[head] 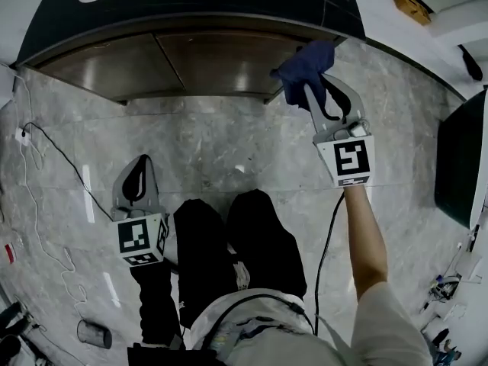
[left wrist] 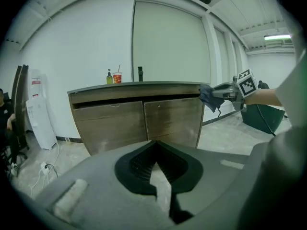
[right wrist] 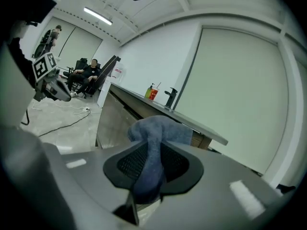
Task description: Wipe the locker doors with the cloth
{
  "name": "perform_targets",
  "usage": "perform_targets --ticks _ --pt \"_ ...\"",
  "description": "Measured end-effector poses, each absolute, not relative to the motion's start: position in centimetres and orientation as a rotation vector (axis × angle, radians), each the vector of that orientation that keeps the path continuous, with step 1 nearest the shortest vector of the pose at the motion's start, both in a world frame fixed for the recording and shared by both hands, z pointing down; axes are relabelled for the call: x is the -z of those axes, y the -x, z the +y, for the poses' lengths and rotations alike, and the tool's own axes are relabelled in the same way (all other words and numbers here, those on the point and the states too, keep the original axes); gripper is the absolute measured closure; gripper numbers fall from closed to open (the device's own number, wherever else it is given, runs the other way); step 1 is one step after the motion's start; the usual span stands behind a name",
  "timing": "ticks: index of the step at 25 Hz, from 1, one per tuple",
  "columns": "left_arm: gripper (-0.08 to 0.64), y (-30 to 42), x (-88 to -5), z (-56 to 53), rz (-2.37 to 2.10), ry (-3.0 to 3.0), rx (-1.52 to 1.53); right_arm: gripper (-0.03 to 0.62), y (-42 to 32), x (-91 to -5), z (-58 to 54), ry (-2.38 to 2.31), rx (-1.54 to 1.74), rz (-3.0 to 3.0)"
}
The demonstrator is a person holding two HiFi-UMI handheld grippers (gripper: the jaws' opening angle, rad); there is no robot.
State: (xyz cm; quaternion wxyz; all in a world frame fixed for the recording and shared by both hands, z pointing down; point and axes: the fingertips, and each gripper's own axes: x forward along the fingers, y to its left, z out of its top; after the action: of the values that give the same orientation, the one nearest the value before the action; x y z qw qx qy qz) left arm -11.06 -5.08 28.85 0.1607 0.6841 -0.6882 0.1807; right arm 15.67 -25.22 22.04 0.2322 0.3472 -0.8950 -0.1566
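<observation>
Facing the two brown locker doors (head: 206, 59) under the counter top (left wrist: 134, 86), I see their long run stretching sideways, ahead of my right gripper (head: 307, 90) and off to its left. That gripper is held up by the upper right corner of the right-hand door, jaws clamped on the blue cloth (head: 305, 63), which bunches out past its tips. Whether cloth touches wood I cannot tell. My left gripper (head: 142, 162) hangs low and well back, jaws together on nothing. The right is the nearer one, so I judge the wipe should sweep leftward.
</observation>
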Motion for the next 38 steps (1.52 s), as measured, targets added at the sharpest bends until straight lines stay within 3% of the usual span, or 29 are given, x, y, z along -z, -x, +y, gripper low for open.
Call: perform_targets --ticks 11,17,26,38 --pt "0.560 9.4 -42.2 -10.1 -2.032 -2.116 -0.442 0.503 -15.8 -29.0 -31.4 -1.068 0.863 -2.368" --pt "0.560 10.1 -45.4 -10.3 -2.118 -2.116 -0.394 0.503 -15.6 -29.9 -33.5 -1.073 1.045 -2.376" --pt "0.560 11.2 -46.8 -7.0 -2.190 -2.073 -0.382 0.503 -16.5 -32.4 -33.9 -1.139 1.007 -2.432" --pt "0.560 12.5 -46.1 -4.0 -2.256 -2.024 -0.403 0.503 -17.2 -42.5 -34.0 -1.096 0.813 -2.436"
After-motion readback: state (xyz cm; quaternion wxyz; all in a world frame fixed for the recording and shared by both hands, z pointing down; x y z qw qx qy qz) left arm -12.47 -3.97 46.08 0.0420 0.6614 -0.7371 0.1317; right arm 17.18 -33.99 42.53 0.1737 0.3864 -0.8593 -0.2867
